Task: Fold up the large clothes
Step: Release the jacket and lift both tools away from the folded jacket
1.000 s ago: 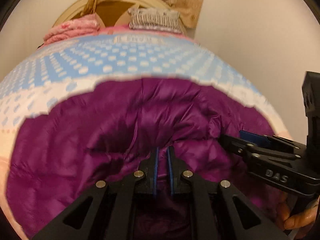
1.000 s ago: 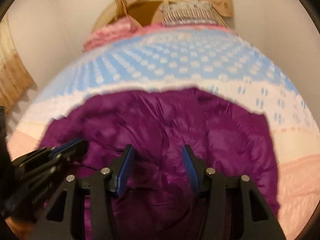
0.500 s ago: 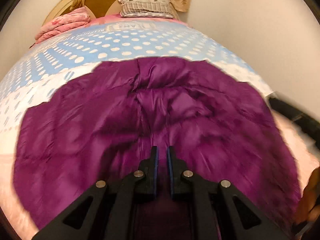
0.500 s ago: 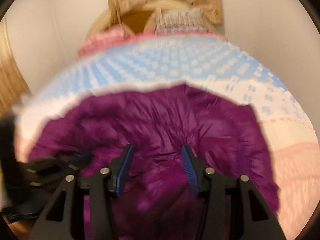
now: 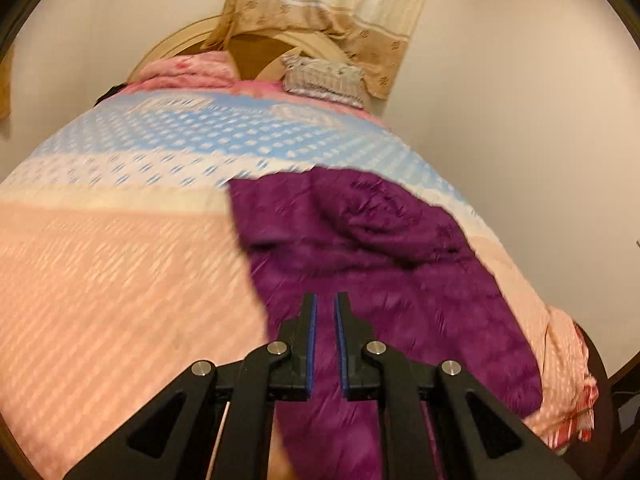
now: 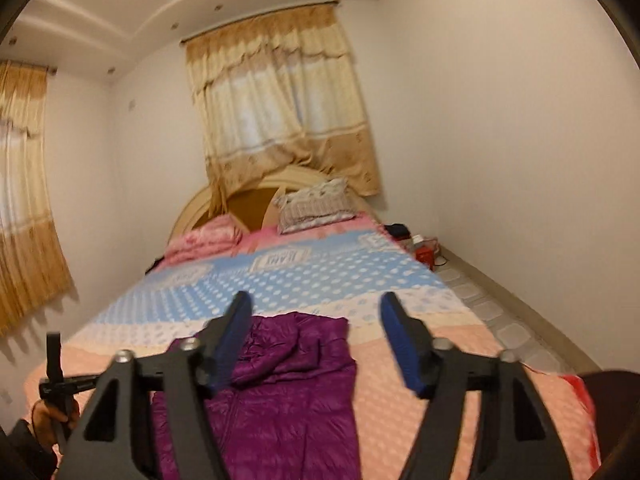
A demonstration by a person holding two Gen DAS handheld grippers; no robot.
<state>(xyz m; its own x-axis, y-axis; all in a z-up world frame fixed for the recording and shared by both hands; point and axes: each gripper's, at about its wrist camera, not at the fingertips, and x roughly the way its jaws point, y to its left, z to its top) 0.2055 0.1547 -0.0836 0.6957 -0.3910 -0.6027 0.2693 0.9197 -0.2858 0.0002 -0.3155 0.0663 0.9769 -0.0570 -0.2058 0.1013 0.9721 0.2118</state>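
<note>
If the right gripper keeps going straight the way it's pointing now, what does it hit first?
Probably the blue dotted bedspread beyond the purple jacket. The right gripper, jaws opening and empty, points nearly level over the jacket. Depth is uncertain.

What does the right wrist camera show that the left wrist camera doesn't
Only the right wrist view: the ceiling, a second curtain on the left wall, red items on the floor, the hand holding the left gripper, and the right gripper, jaws opening, empty.
Only the left wrist view: the left gripper's shut fingers.
Both: purple jacket, bedspread, pillow.
</note>
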